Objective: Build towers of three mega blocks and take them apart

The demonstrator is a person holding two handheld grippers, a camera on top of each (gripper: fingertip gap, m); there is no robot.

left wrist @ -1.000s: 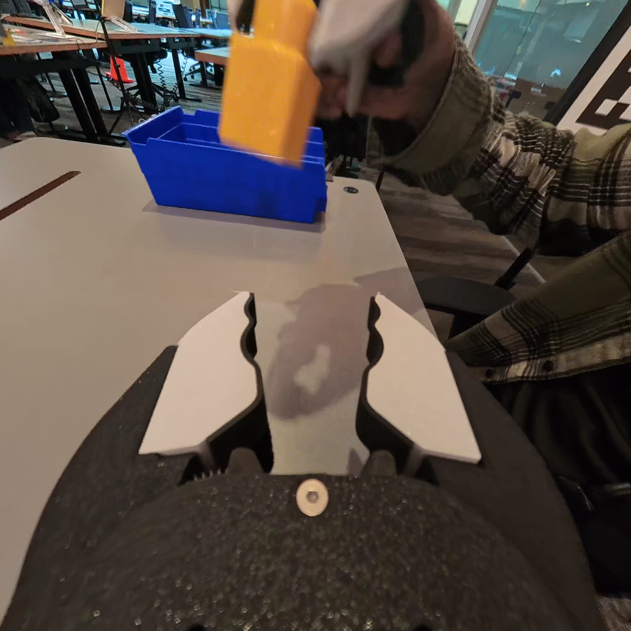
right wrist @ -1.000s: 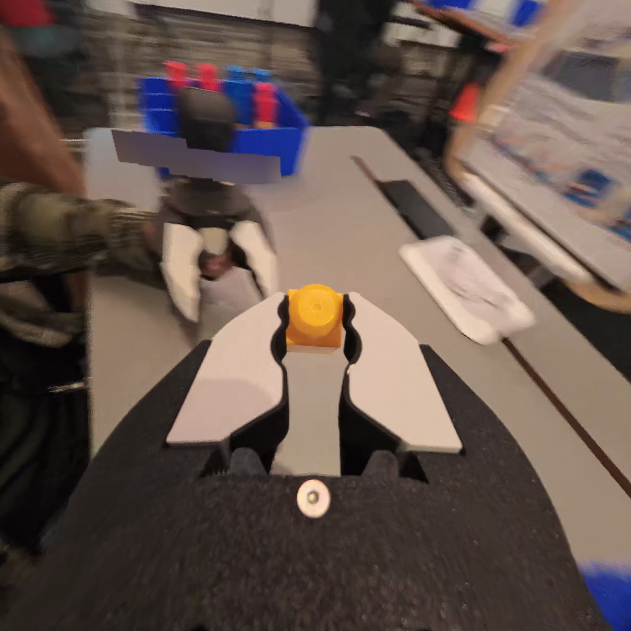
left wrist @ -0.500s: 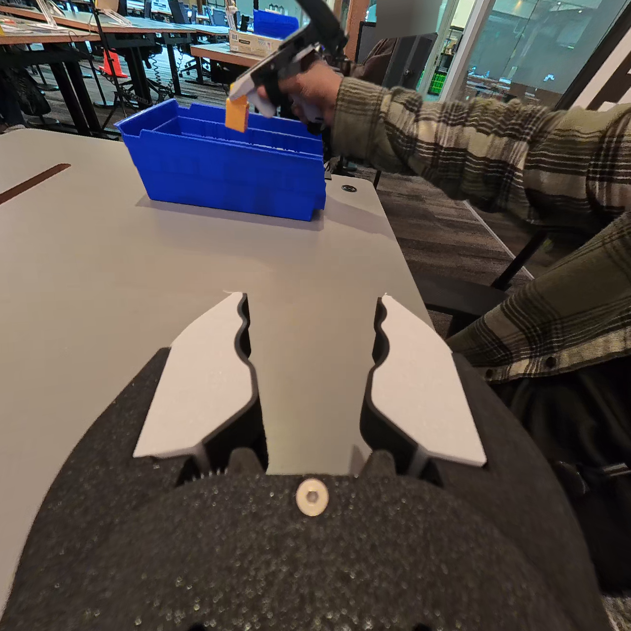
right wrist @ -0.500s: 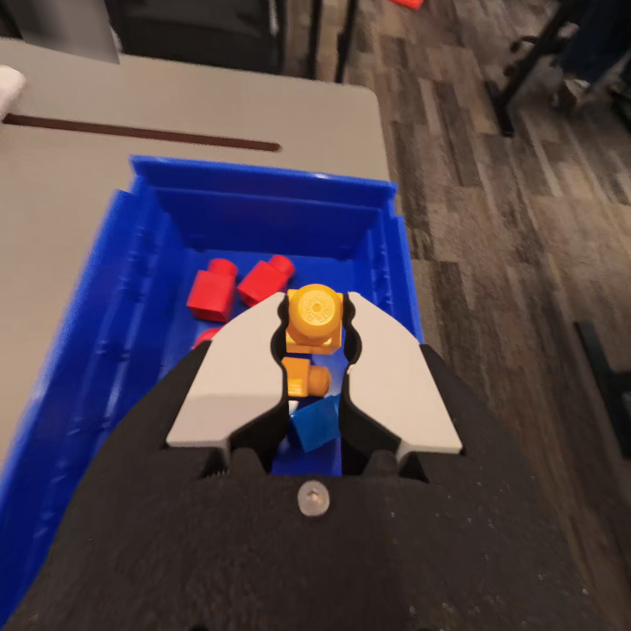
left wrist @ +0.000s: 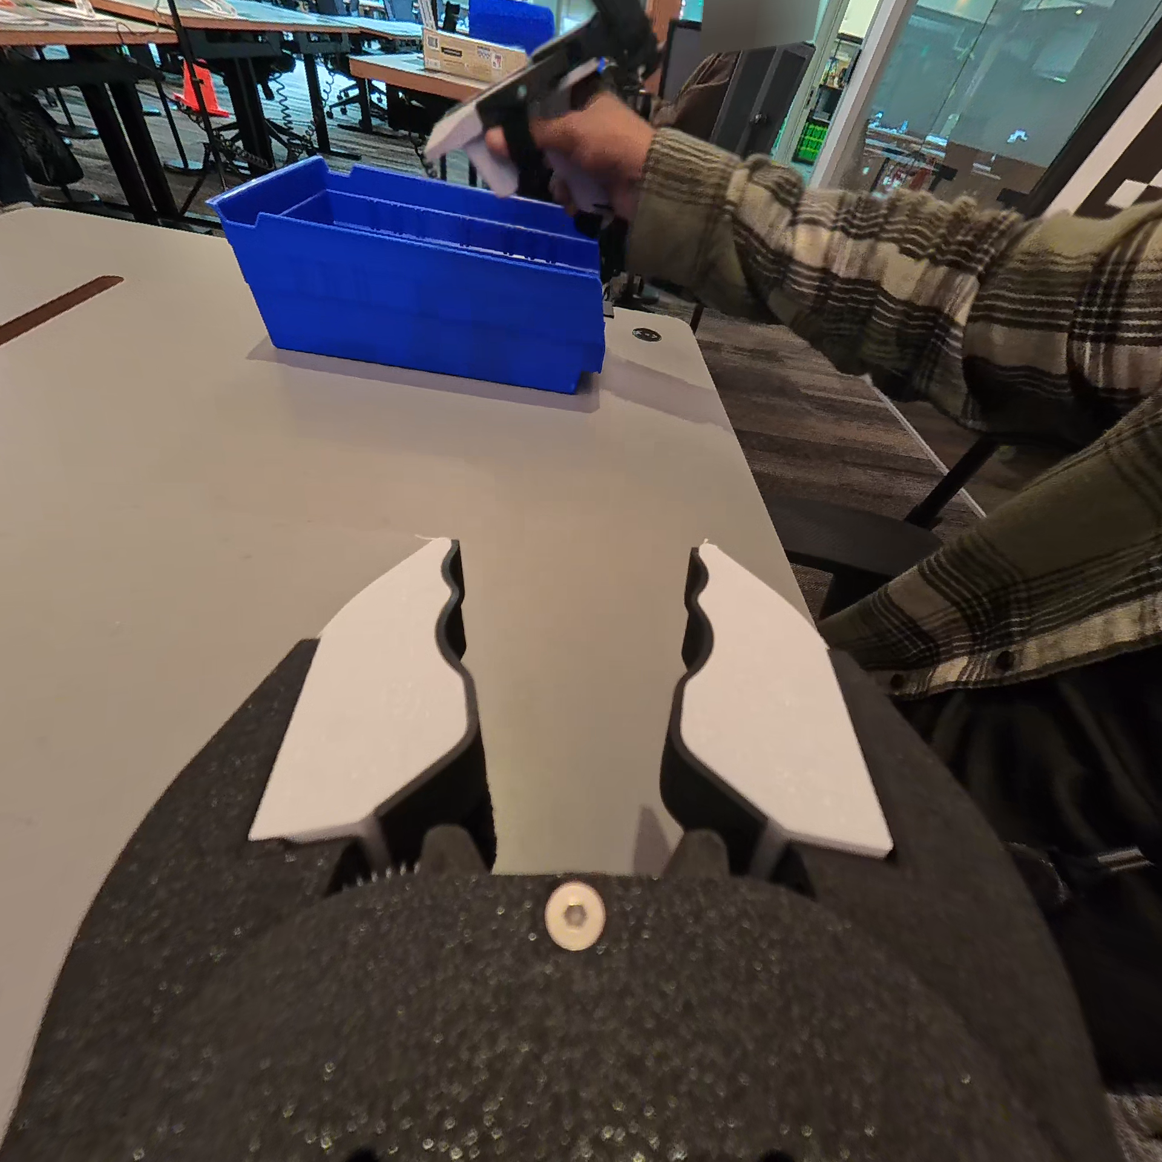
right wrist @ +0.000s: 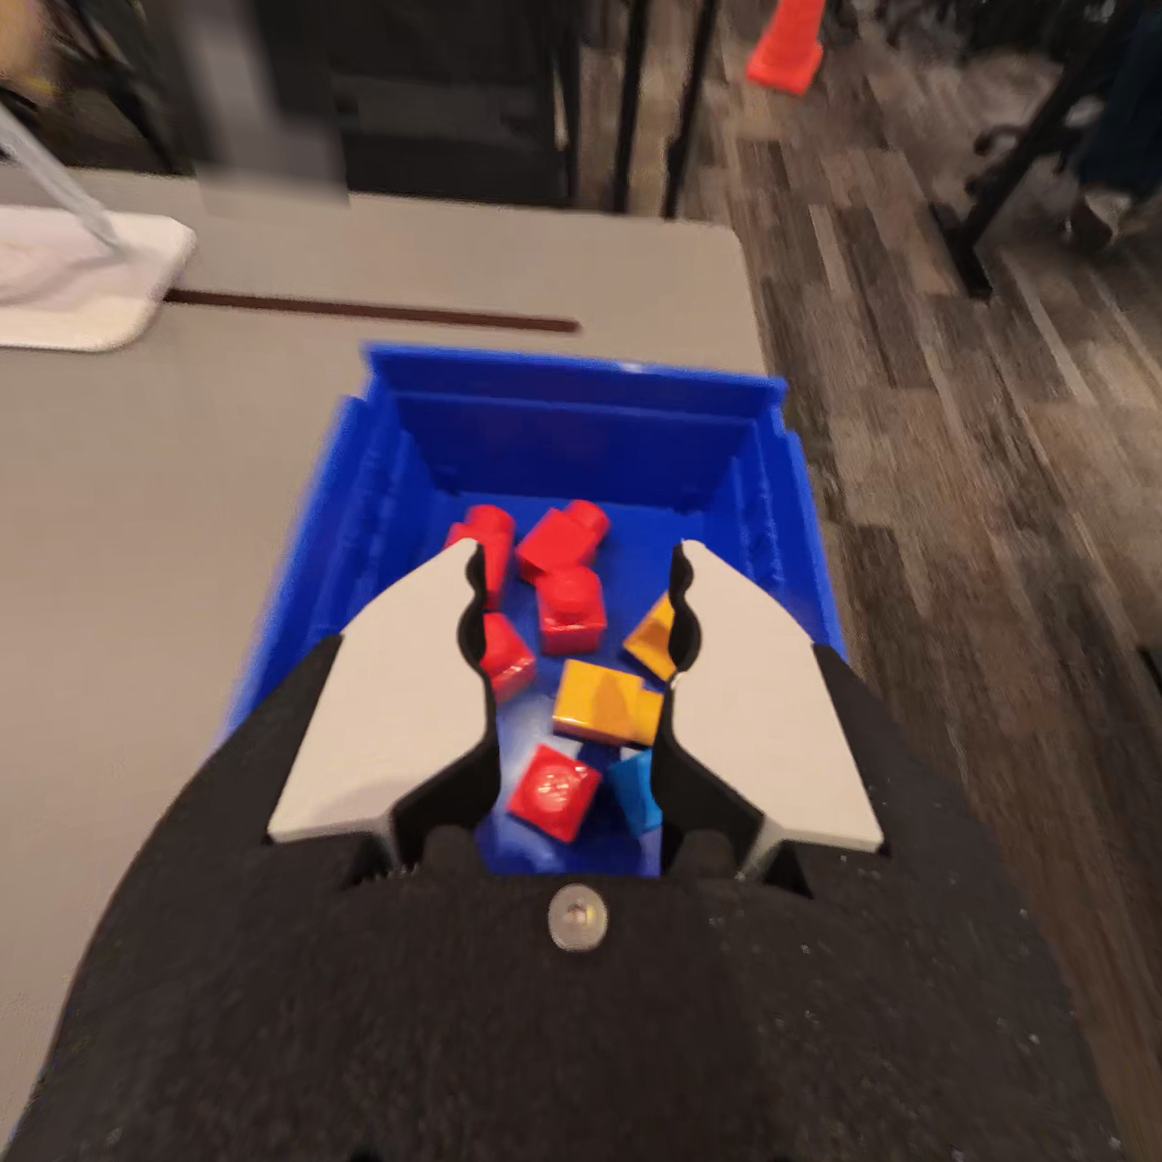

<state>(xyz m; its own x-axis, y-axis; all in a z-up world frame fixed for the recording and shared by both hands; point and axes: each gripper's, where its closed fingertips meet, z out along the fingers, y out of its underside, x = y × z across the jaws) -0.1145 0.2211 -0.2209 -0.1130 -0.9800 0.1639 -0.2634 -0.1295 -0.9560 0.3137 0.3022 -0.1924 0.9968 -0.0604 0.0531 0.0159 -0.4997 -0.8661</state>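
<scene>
The right gripper [right wrist: 575, 553] hangs above the blue plastic bin [right wrist: 566, 390], jaws spread wide, empty. Loose red [right wrist: 569, 607], orange [right wrist: 603, 704] and blue [right wrist: 635, 795] plastic mega blocks lie inside the bin. The left gripper [left wrist: 575, 547] – jaws likewise spread, empty – sits over the grey table [left wrist: 188, 490], well apart from the bin.

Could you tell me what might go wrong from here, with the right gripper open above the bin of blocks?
1. The blue bin sits near the table's corner; a nudge from the right gripper reaching in might push it toward the edge.
2. The red blocks and orange blocks lie jumbled and tilted, so a grasp could slip or catch two.
3. The left gripper hovers open, too far away to steady the bin.
</scene>
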